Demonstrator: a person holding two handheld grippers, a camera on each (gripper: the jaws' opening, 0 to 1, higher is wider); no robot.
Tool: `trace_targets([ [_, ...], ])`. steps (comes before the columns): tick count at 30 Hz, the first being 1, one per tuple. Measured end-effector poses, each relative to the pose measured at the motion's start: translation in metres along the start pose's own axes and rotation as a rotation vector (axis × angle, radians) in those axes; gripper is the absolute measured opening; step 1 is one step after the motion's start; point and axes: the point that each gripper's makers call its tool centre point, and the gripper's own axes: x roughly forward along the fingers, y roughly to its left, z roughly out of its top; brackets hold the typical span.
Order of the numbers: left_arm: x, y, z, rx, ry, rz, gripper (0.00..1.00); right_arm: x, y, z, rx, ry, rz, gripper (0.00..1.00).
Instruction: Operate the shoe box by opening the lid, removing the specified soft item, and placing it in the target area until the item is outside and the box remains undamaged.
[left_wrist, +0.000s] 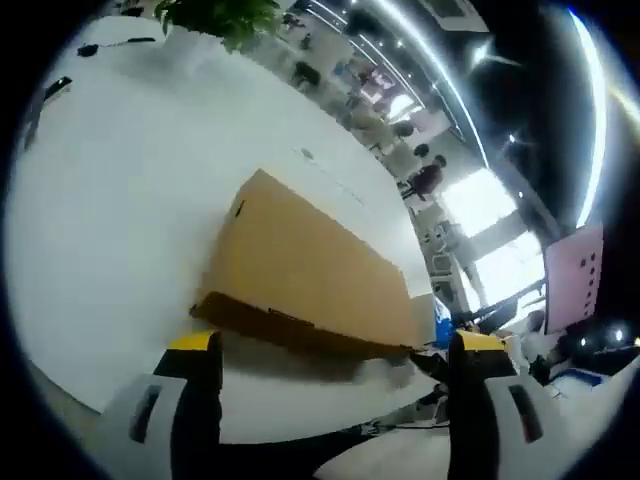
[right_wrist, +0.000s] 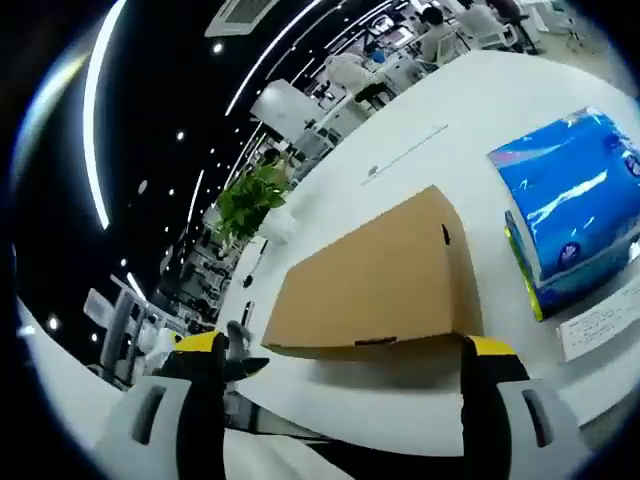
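A closed brown cardboard shoe box (left_wrist: 305, 270) lies on the white table (left_wrist: 120, 200). In the left gripper view it sits just ahead of my left gripper (left_wrist: 335, 365), whose jaws stand wide apart with nothing between them. In the right gripper view the same shoe box (right_wrist: 375, 280) lies lid down ahead of my right gripper (right_wrist: 345, 360), also open and holding nothing. A blue plastic-wrapped soft pack (right_wrist: 575, 205) rests on the table (right_wrist: 480, 90) beside the box's end.
A potted green plant (left_wrist: 225, 18) stands at the table's far end, also seen as plant (right_wrist: 250, 200). A white paper sheet (right_wrist: 600, 325) lies by the blue pack. Office desks and people fill the background. A pink panel (left_wrist: 572, 275) stands past the table edge.
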Motion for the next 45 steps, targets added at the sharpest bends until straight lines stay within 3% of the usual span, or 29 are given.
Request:
trace_targets([
  [2,0.001,0.002,-0.002,-0.066,-0.011,-0.005,0.88,-0.002,0.001,0.003,0.037,-0.024,0.012,1.00],
  [3,0.000,0.002,-0.002,-0.082,-0.027,-0.014,0.82,-0.003,0.001,0.004,0.096,-0.042,0.019,1.00],
  [4,0.000,0.002,-0.005,-0.126,-0.023,-0.037,0.81,-0.003,0.006,0.002,0.156,-0.038,0.053,1.00],
  [6,0.001,0.000,-0.004,-0.210,-0.052,-0.063,0.87,-0.003,0.004,-0.001,0.254,-0.058,0.047,0.97],
  [7,0.000,-0.001,-0.004,-0.254,-0.054,-0.079,0.87,-0.004,0.010,-0.004,0.324,-0.046,0.104,0.94],
  [11,-0.002,0.006,-0.002,-0.439,-0.095,-0.092,0.78,-0.002,0.005,-0.010,0.485,-0.045,0.139,0.92],
  [12,-0.002,0.010,0.002,-0.454,-0.132,-0.097,0.75,-0.001,0.003,-0.010,0.517,-0.047,0.145,0.89],
  [15,-0.001,0.013,-0.007,-0.525,-0.112,-0.095,0.75,-0.003,-0.004,-0.006,0.588,-0.092,0.159,0.78],
  [19,-0.001,0.015,-0.008,-0.518,-0.115,-0.103,0.76,-0.003,-0.016,-0.015,0.701,-0.119,0.168,0.78],
  [23,0.003,0.026,-0.003,-0.529,-0.159,-0.098,0.84,-0.001,-0.021,-0.019,0.642,-0.131,0.152,0.79],
  [28,0.006,0.041,-0.002,-0.498,-0.208,-0.057,0.87,-0.001,-0.022,-0.019,0.661,-0.149,0.164,0.75],
  [30,0.006,0.048,-0.004,-0.456,-0.222,-0.030,0.80,-0.002,-0.025,-0.020,0.662,-0.171,0.143,0.67],
  [31,0.005,0.055,-0.010,-0.440,-0.220,0.017,0.78,-0.002,-0.029,-0.018,0.658,-0.202,0.116,0.61],
  [32,0.005,0.058,-0.013,-0.467,-0.226,0.034,0.78,-0.004,-0.032,-0.018,0.633,-0.229,0.097,0.58],
  [33,0.006,0.059,-0.017,-0.508,-0.207,0.027,0.78,-0.006,-0.032,-0.023,0.623,-0.187,0.094,0.58],
  [38,0.008,0.064,-0.013,-0.537,-0.215,0.019,0.70,0.000,-0.035,-0.022,0.624,-0.183,0.071,0.58],
  [41,0.013,0.065,-0.020,-0.453,-0.155,0.053,0.61,0.002,-0.042,-0.013,0.628,-0.214,0.047,0.55],
  [45,0.018,0.063,-0.012,-0.431,-0.194,0.051,0.59,0.000,-0.050,-0.011,0.654,-0.236,0.020,0.54],
])
